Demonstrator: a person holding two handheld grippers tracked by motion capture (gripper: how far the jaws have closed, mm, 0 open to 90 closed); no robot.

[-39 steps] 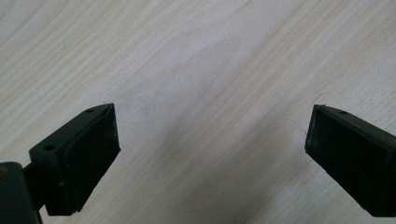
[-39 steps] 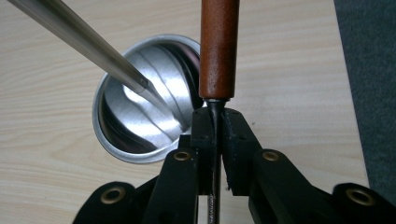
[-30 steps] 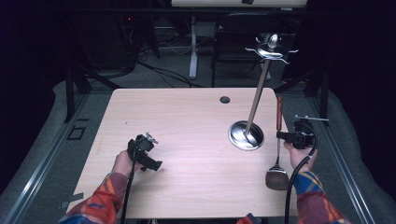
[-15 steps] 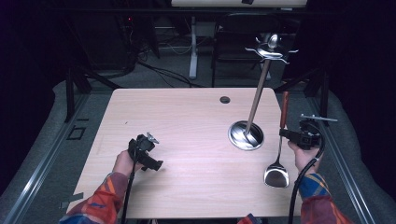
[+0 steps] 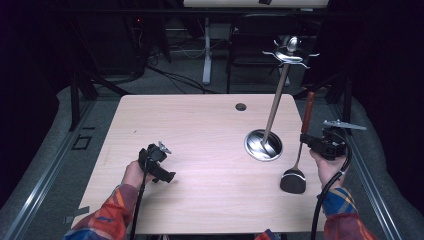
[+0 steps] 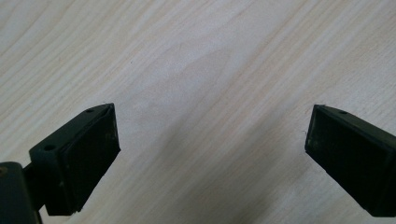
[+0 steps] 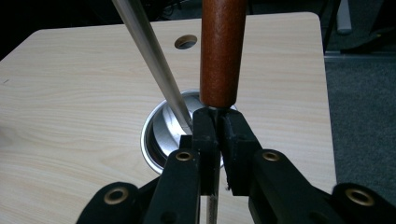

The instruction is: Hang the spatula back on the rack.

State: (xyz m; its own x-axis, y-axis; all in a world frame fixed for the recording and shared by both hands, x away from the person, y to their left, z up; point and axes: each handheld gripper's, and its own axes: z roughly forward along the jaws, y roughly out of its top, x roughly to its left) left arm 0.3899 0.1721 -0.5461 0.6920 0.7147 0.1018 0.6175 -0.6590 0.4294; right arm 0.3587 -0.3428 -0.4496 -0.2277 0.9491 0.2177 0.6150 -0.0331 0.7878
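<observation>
Spatula (image 5: 294,180): black blade, thin metal shank, brown wooden handle. Hangs upright at the right edge of the desk (image 5: 200,130), blade low over the wood, just beside the utensil stand (image 5: 263,145). Right gripper (image 5: 306,141): clamped on the shank just below the handle. Left gripper (image 5: 167,176): jaws spread wide, nothing between them, above bare desk.

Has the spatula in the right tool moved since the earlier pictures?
Yes. The spatula, clamped in the right tool, has tipped upright and its head has risen off the table, beside the steel stand's base, which stayed put.
</observation>
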